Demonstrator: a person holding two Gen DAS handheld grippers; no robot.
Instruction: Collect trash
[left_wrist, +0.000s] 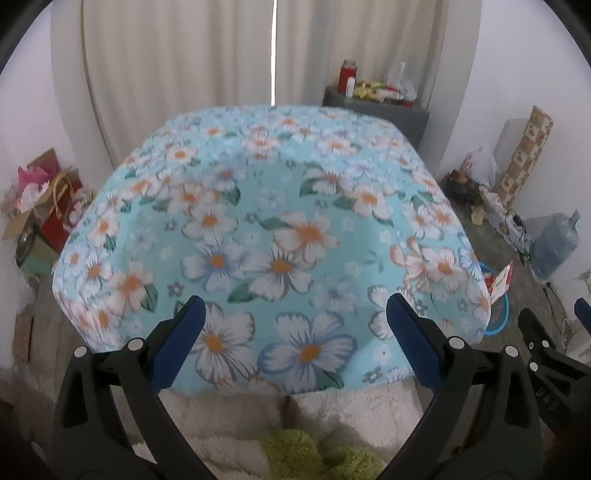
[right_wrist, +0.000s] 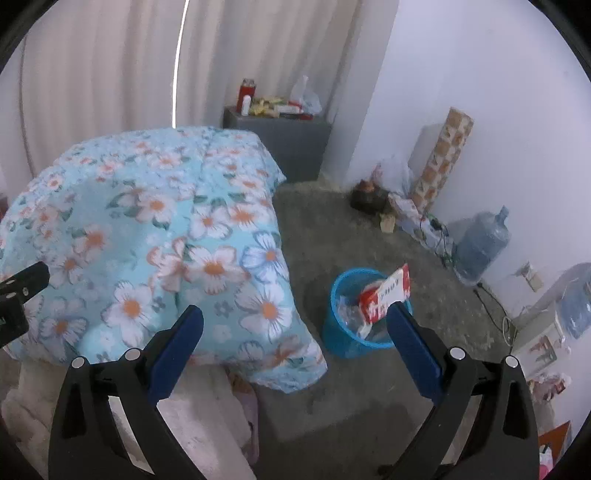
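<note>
Left wrist view facing floral cloth (left_wrist: 280, 236) closely from above; right wrist view angled rightward toward blue bin (right_wrist: 354, 314); cloth, bin, grey cabinet (right_wrist: 280, 136) shared.

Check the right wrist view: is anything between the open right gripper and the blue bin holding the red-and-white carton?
Nothing visible blocks it. The right gripper, jaws wide apart and empty, looks over bare grey floor toward the blue plastic bin, where the red-and-white carton sticks out. The floral blue cloth hangs to the bin's left, apart from it.
</note>
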